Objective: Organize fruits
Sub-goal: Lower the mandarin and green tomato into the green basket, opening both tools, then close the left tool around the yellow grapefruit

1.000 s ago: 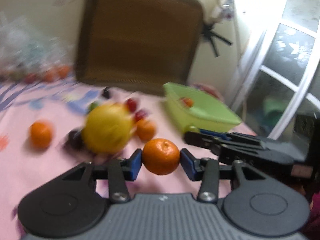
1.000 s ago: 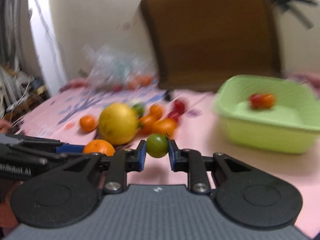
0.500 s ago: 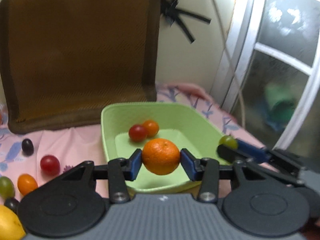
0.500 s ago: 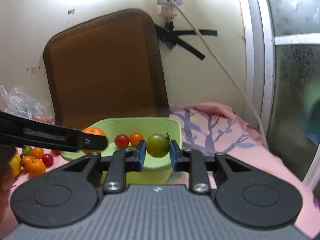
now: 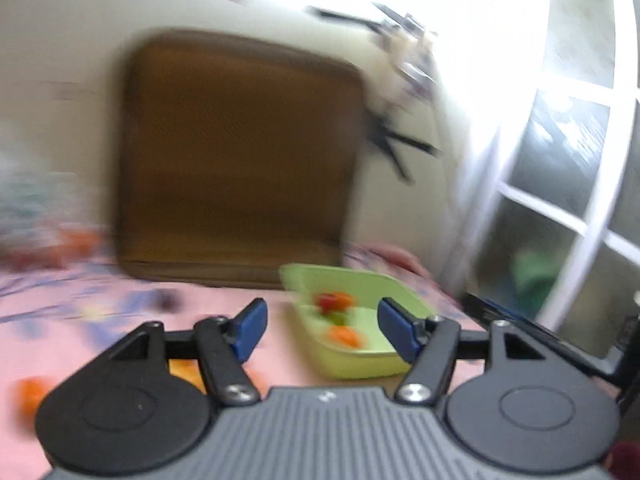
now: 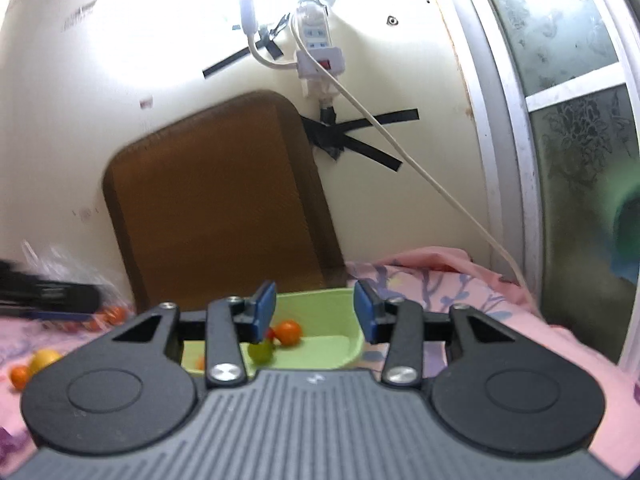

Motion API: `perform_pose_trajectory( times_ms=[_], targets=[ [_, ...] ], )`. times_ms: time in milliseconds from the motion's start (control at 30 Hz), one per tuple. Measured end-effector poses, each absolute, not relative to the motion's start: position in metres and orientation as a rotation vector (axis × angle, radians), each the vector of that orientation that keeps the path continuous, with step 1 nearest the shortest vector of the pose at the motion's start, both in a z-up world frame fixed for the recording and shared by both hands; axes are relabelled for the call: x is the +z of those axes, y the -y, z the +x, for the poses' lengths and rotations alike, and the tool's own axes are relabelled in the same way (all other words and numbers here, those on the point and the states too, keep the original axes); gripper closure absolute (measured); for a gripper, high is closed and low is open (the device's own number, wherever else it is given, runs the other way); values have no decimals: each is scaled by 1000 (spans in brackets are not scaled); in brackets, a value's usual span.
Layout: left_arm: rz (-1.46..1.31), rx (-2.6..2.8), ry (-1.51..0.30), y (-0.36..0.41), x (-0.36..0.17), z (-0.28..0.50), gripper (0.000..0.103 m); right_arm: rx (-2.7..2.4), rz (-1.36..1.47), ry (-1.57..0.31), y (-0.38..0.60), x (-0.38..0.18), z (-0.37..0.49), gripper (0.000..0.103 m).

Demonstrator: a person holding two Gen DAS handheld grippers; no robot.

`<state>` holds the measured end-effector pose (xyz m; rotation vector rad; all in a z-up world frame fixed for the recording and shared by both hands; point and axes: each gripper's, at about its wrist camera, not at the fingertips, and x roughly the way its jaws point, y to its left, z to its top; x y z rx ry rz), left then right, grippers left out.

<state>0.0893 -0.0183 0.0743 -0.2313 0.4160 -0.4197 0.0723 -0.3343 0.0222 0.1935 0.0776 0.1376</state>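
Note:
My left gripper (image 5: 322, 330) is open and empty, back from the light green basket (image 5: 372, 364) on the pink cloth. The blurred basket holds a mandarin (image 5: 343, 336) and small red and orange tomatoes (image 5: 334, 301). My right gripper (image 6: 315, 316) is open and empty, just above the same basket (image 6: 320, 304). Below it lie a green tomato (image 6: 262, 352) and an orange tomato (image 6: 289, 331). Loose fruit lies left: a lemon (image 6: 45, 360), a mandarin (image 6: 19, 376) and an orange fruit (image 5: 32, 394).
A brown cushion (image 6: 216, 208) leans on the wall behind the basket. A power strip and cable (image 6: 320, 44) hang above. A clear bag of fruit (image 6: 60, 264) lies far left. A window frame (image 6: 516, 160) stands to the right. The left gripper's arm (image 6: 48, 298) shows at the left.
Both grippers opened and dropped their fruit into the basket: the mandarin from the left, the green tomato from the right. The left gripper has pulled back and swings left, blurred.

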Motion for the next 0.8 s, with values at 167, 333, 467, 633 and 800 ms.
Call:
perform_pose_trajectory(
  times_ms=[167,333,467,633,800],
  targets=[
    [-395,-170,-468,-77,55,70,40,422,171,-162,290,35,68,56],
    [-547,-108,-497,-116,34,58,40,661,96,-318,197,41,84,57],
    [-541,-113,-518,-119,28,52,40,690,95,-421,143,36,120,58],
    [-563,-157,-498,-126,31,40,40,766,150,-522,132,34,127,70],
    [-558,-249,-525,-112,23,44,40,886,-3,-459,138,34,55,68]
  ],
)
